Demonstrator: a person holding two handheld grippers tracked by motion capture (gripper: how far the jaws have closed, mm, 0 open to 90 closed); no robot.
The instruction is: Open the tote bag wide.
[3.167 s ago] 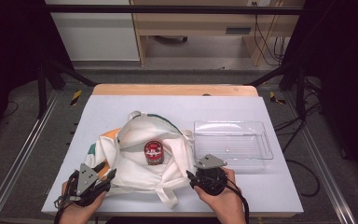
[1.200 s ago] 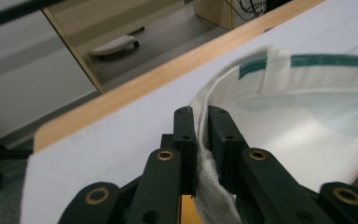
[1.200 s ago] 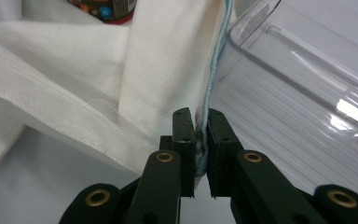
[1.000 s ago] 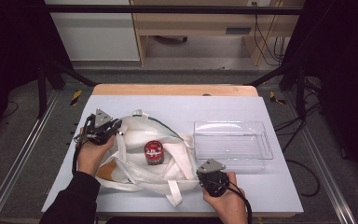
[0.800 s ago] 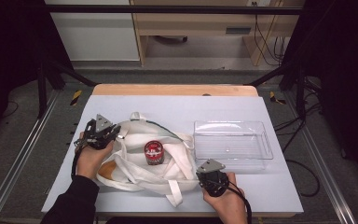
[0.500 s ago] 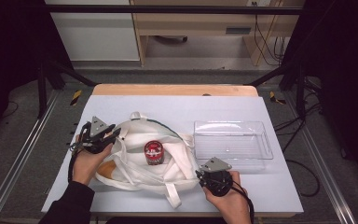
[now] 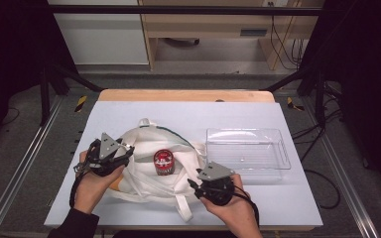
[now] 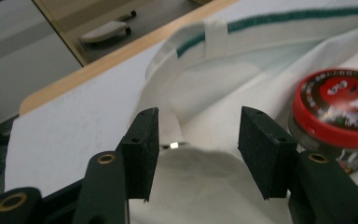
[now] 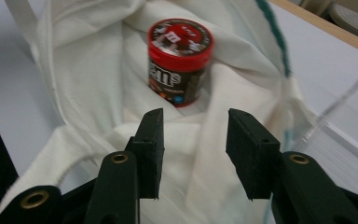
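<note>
A white cloth tote bag with a green-trimmed rim lies open on the table, and a red-lidded candy tub stands in its mouth. My left gripper is at the bag's left edge. Its jaws have just been opening and stand apart over a fold of the cloth, with the tub off to the right. My right gripper hovers at the bag's near right corner. It too has just been opening, and stands open above the cloth, pointing at the tub.
A clear plastic tray sits right of the bag, close to my right hand; its corner is in the right gripper view. The white tabletop ends in a wooden strip at the far side. A bag strap hangs toward the front edge.
Both grippers have let go of the bag and opened. The left hand drew back toward the person along the bag's left edge. The right gripper lifted slightly off the cloth.
</note>
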